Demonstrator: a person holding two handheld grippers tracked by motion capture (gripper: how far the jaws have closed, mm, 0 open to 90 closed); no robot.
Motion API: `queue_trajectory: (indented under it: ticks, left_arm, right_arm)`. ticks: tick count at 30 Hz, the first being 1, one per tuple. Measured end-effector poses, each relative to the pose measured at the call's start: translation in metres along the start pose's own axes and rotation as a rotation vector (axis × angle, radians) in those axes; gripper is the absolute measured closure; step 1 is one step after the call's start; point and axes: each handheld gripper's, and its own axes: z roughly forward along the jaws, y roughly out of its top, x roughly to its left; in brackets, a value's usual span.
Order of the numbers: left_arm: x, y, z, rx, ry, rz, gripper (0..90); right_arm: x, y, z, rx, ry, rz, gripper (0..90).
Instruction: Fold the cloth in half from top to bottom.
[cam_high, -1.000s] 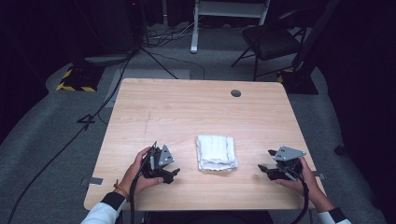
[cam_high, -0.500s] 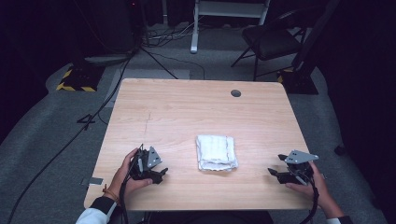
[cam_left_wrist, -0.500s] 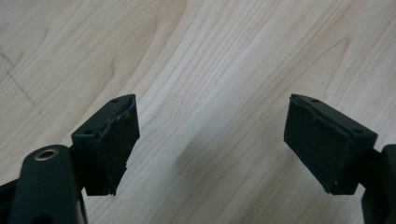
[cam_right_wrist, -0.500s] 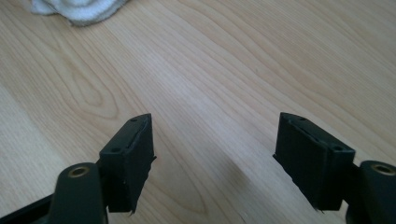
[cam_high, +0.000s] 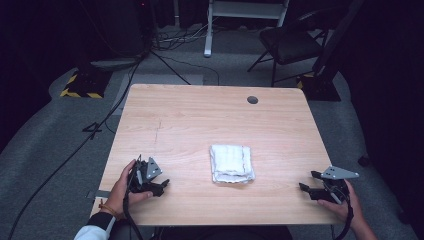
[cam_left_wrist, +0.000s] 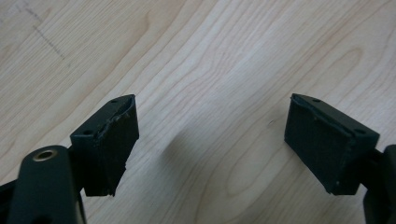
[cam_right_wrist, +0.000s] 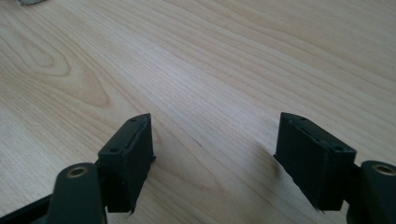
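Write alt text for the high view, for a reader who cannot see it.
A folded white towel lies near the front of a wooden table. A person's hands hold open tongs on either side of it, the left tongs and the right tongs, both apart from the towel.

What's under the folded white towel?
The folded white towel lies flat on the wooden table, near its front middle. Bare wood shows all around it. Whether anything is tucked beneath or inside its folds cannot be seen; the cloth covers that.
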Motion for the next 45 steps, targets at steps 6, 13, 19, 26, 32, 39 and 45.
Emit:
queue_trajectory:
  ticks: [6, 13, 19, 26, 32, 39, 45]
  left_arm:
    - [0.015, -0.015, -0.003, -0.016, -0.059, -0.096, 18.6]
    - [0.023, -0.027, -0.003, -0.052, -0.094, -0.187, 17.0]
    - [0.023, -0.027, -0.003, -0.052, -0.095, -0.188, 17.0]
    - [0.023, -0.028, -0.003, -0.053, -0.095, -0.189, 17.0]
    - [0.023, -0.029, -0.004, -0.055, -0.09, -0.202, 17.0]
    - [0.023, -0.03, -0.004, -0.054, -0.088, -0.204, 17.0]
    - [0.023, -0.03, -0.004, -0.053, -0.088, -0.205, 17.0]
  right_arm:
    - [-0.006, -0.007, -0.002, -0.012, 0.004, 0.063, 25.9]
    - [-0.006, -0.007, -0.002, -0.016, 0.005, 0.063, 25.0]
    - [-0.006, -0.007, -0.002, -0.016, 0.005, 0.064, 25.0]
    - [-0.005, -0.007, -0.001, -0.014, -0.002, 0.069, 24.5]
    - [-0.005, -0.007, -0.001, -0.014, -0.002, 0.07, 24.5]
    - [-0.005, -0.007, -0.001, -0.014, -0.002, 0.07, 24.5]
    - [-0.005, -0.007, -0.001, -0.014, -0.002, 0.07, 24.6]
